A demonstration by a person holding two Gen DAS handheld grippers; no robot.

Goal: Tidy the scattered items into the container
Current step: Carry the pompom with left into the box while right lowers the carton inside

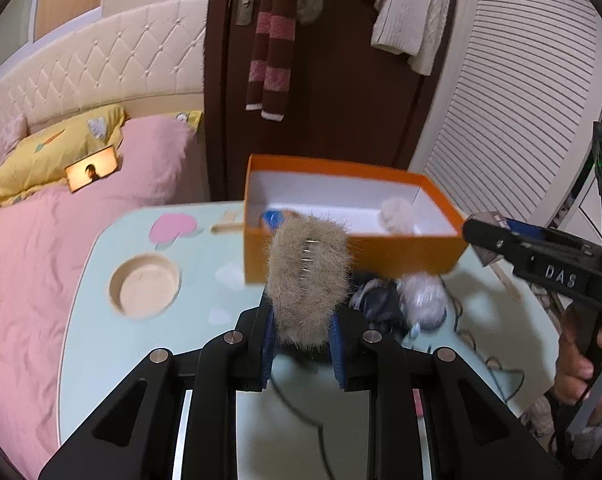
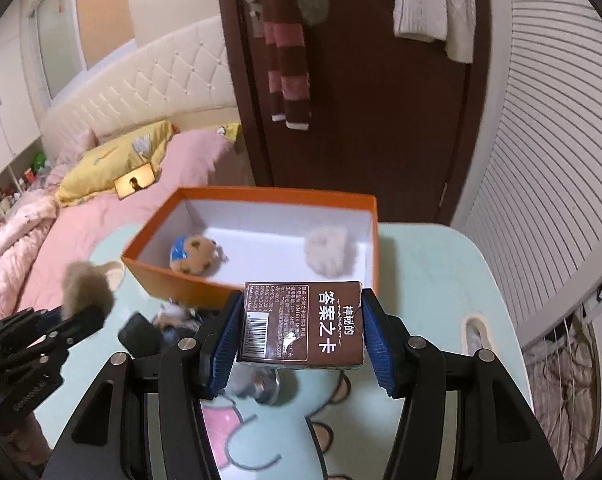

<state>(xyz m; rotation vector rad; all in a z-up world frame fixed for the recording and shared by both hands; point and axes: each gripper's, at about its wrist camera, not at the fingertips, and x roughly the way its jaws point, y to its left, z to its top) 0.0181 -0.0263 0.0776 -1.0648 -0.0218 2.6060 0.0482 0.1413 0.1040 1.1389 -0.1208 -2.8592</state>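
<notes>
Left gripper: its blue-padded fingers are clamped on a furry tan hair clip, held above the worktop just in front of the box; the same clip shows at the left edge of the right wrist view.
Right gripper: fingers clamped on the two sides of a brown card box with white Chinese lettering and a barcode, held just short of the near wall of the box.
Orange box: open, white inside, standing on the worktop near its far edge by the dark door.
Inside the box: a small bear toy with a blue part at the left, and a pale fluffy ball at the right, well apart.
Still on the worktop: a dark heap with cables and a pale round thing just in front of the box; too blurred to tell more.
Worktop: pale green with cartoon prints and a round recess at the left.
Beside it: a bed with pink covers and a yellow pillow.
</notes>
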